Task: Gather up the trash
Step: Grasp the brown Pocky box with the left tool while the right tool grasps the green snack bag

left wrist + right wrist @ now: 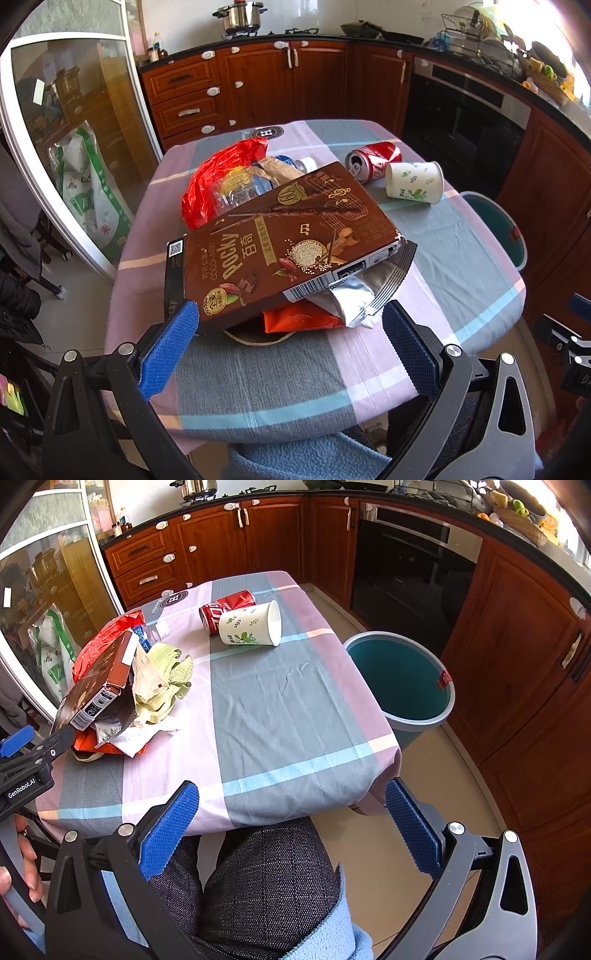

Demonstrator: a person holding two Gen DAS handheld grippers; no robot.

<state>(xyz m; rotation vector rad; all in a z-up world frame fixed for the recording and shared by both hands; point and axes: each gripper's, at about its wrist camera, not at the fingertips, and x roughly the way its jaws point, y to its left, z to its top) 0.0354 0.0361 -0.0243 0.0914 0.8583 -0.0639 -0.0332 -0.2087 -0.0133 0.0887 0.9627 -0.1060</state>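
Left tongs (290, 345) spread wide, empty, just short of the snack box (280, 240) topping a heap of wrappers at the bench (280, 709) edge. Right tongs (291, 825) likewise apart, holding nothing. Box likely light, stiff card, torn open at one end; best pinched across a flat closed edge. Foil bag (354, 295) beneath probably slippery. Checked cloth, slightly wrinkled. Can (225, 609) and paper cup (251, 626) lying further back; bin (399, 679) on the kitchen floor beside the bench.
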